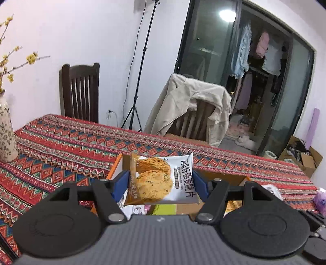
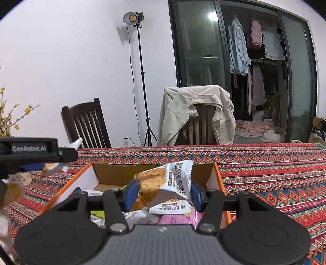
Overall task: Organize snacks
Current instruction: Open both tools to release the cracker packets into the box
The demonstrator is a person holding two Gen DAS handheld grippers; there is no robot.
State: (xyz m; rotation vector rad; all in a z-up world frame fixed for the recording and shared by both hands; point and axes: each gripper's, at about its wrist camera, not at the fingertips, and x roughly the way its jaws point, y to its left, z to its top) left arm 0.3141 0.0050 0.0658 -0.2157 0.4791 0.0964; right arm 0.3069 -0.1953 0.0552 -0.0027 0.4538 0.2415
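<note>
Fingers: left gripper (image 1: 161, 183) clamps packet (image 1: 163, 179); right gripper (image 2: 163, 195) clamps crumpled packet (image 2: 163, 187).
Right view only: lamp (image 2: 133, 17), box (image 2: 114, 173) interior.
Left view only: vase (image 1: 7, 132).

On the side of my left gripper (image 2: 30, 150) I read "GenRobot.AI" in pale letters. The oat crisp packet (image 1: 163, 179) between my left fingers carries large dark Chinese characters (with small English print beneath, too fine to read).
</note>
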